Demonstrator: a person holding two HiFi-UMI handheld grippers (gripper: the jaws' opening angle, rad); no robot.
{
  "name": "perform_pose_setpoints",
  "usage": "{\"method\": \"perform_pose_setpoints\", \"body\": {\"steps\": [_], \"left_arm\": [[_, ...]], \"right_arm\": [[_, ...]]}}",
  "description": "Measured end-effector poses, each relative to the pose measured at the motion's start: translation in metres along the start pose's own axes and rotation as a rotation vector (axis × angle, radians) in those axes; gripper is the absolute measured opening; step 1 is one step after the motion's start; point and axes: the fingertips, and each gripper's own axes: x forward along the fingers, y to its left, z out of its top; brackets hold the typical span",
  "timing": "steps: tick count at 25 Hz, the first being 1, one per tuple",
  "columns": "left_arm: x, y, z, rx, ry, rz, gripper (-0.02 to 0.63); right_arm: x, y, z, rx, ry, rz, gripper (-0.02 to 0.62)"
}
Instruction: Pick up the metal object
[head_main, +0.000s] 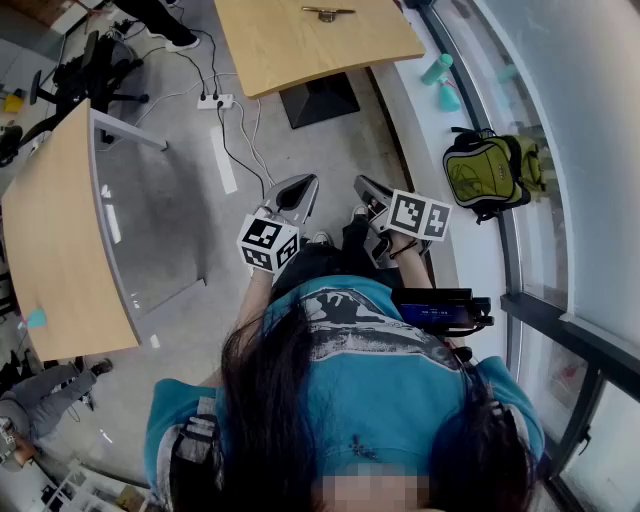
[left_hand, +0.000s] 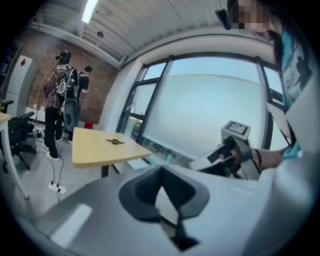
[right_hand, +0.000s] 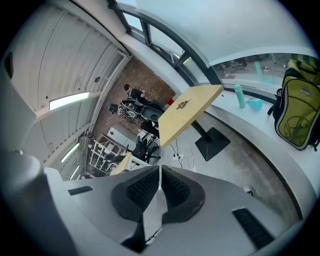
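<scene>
Blue printed T-shirt (head_main: 400, 390) — grey left gripper (head_main: 303, 182), right gripper (head_main: 364, 184).

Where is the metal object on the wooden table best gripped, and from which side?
Probably at its thicker middle, coming down from above. The metal object lies flat on the wooden table, long and thin, so pinching across its narrow width near the centre should keep it balanced.

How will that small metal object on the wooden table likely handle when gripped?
The metal object looks thin and flat on the wooden table, so probably rigid and unlikely to roll. Lying so low, it may slide on the smooth top when jaws close.
</scene>
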Motion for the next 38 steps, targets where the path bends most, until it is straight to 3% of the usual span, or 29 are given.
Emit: {"method": "perform_pose_setpoints", "body": {"steps": [9, 26, 38], "left_arm": [[0.04, 0.031, 0.012, -0.001, -0.017, 0.045, 0.003], [0.207, 0.135, 0.127, 0.003, -0.102, 0.187, 0.003], [0.242, 0.185, 0.137, -0.026, -0.033, 0.199, 0.003]], "right_arm": [[0.035, -0.02, 0.041, -0.011, 0.032, 0.029, 0.023], [0.137, -0.053, 0.25, -0.118, 0.108, 0.125, 0.023], [0.19, -0.06, 0.294, -0.043, 0.122, 0.137, 0.023]]}}
